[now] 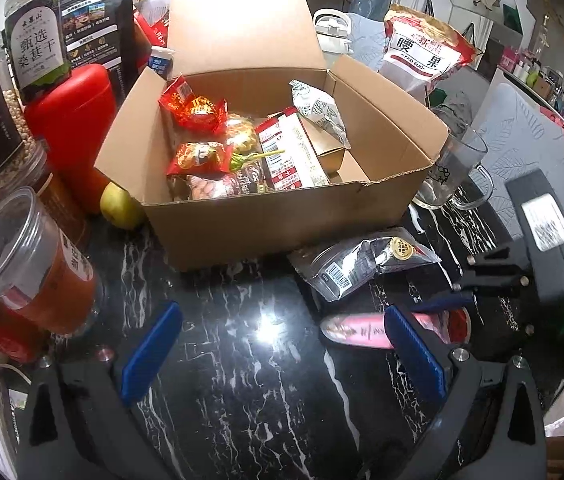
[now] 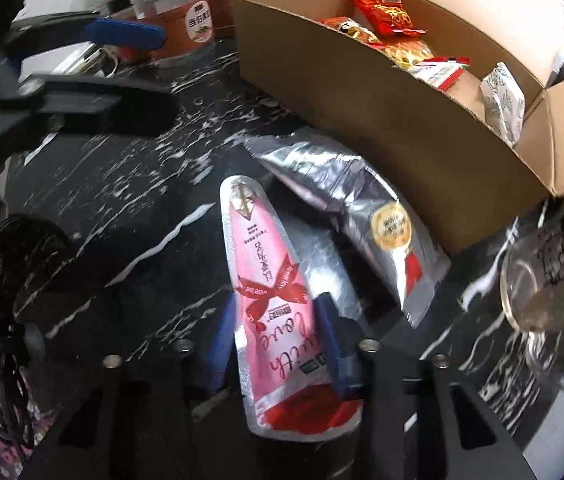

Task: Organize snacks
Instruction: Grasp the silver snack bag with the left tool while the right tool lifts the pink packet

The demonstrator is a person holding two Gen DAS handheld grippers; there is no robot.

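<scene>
An open cardboard box [image 1: 282, 216] stands on the black marble table [image 1: 242, 380] and holds several snack packets, among them red ones [image 1: 194, 108] and a white one [image 1: 317, 108]. In front of it lies a silver packet [image 1: 361, 264], partly under a pink packet [image 2: 266, 264]. My right gripper [image 2: 278, 340] is shut on the pink packet's lower half, a blue pad [image 2: 333, 340] pressing on each side. The packet lies flat, though I cannot tell whether it touches the table. My left gripper [image 1: 282, 356] hovers open over bare marble, left of the pink packet [image 1: 353, 332], with nothing between its pads.
Left of the box stand clear jars [image 1: 30, 256], a red container [image 1: 74, 120], a yellow-green fruit [image 1: 120, 204] and a dark bag [image 1: 98, 20]. A glass mug [image 1: 453, 172] sits at the box's right corner, and behind it stands a cashew bag [image 1: 421, 52].
</scene>
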